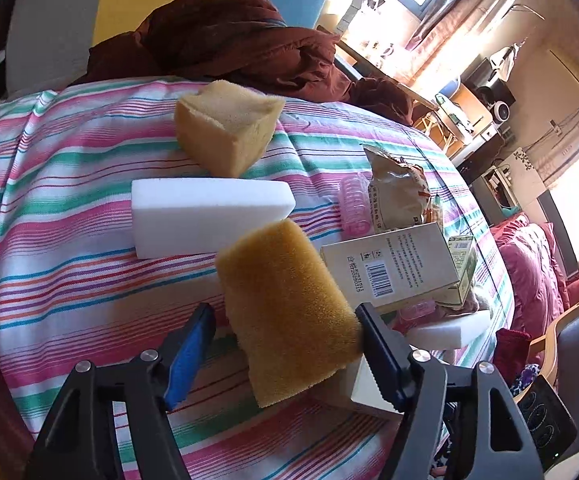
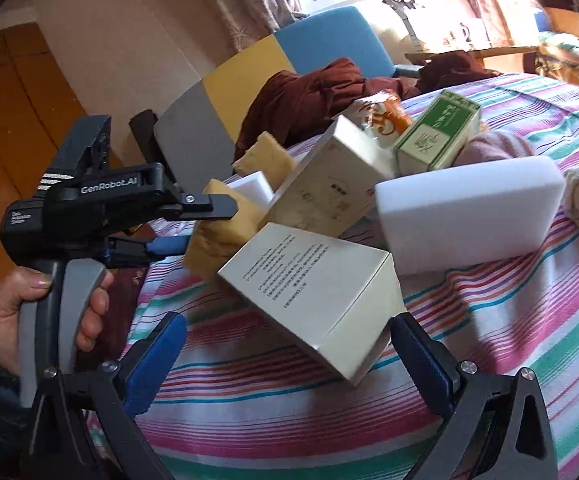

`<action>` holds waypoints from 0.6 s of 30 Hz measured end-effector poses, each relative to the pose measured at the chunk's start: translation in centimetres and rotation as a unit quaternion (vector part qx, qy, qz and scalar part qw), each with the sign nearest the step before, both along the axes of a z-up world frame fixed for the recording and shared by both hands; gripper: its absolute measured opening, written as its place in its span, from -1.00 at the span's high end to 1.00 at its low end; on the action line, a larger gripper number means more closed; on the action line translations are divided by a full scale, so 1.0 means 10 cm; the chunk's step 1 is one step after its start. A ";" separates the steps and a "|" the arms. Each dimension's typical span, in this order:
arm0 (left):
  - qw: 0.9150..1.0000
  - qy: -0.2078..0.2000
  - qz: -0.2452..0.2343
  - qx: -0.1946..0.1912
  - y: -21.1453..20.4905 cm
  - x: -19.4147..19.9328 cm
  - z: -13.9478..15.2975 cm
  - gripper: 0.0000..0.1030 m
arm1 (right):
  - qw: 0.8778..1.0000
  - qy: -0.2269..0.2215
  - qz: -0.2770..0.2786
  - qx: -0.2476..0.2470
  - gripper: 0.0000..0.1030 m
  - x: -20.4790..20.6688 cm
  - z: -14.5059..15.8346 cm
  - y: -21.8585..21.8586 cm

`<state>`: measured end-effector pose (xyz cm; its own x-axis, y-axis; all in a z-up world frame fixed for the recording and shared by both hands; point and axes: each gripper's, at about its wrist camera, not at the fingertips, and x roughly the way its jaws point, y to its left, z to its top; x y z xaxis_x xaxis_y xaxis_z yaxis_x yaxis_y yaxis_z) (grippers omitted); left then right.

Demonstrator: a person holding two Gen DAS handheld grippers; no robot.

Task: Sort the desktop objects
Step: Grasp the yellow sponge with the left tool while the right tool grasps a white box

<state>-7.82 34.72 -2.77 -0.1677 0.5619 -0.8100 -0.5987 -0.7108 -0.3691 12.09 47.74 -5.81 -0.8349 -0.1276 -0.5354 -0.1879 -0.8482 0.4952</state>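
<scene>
From the left wrist, the left gripper [image 1: 285, 344] is seen with fingers spread wide around a yellow sponge [image 1: 285, 312]; contact cannot be told. A white foam block [image 1: 209, 216] and a pale sponge [image 1: 225, 128] lie beyond it on the striped tablecloth [image 1: 61, 208].

From the right wrist, the right gripper [image 2: 289, 360] is held wide open around a cream box [image 2: 313, 296], tilted, its grip unclear. The left gripper is gripped by a hand [image 2: 49, 312] near the table's left edge.

Left gripper [image 1: 285, 344] jaws spread wide, either side of the yellow sponge [image 1: 289, 316]. Right gripper [image 2: 289, 356] likewise agape, nearer than that sponge. Hand [image 2: 49, 304] wrapped round left handle.
</scene>
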 end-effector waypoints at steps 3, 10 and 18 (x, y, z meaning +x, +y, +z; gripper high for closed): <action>1.000 0.020 -0.009 -0.001 -0.08 0.00 0.07 -0.35 | 0.998 0.005 0.055 -0.037 -1.00 -0.01 -0.02 -0.09; 0.999 0.023 -0.030 0.000 -0.05 0.00 0.07 -0.35 | 0.998 -0.007 0.055 0.033 -0.98 0.17 0.13 -0.14; 0.999 -0.037 -0.021 0.026 0.08 -0.04 -0.12 -0.43 | 0.985 -0.031 0.060 0.159 -0.85 -0.02 0.23 -0.24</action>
<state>-8.19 35.48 -4.00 -0.0847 0.6086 -0.7890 -0.5970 -0.6649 -0.4488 11.86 45.38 -3.54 -0.7888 -0.0411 -0.6132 -0.0976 -0.9767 0.1909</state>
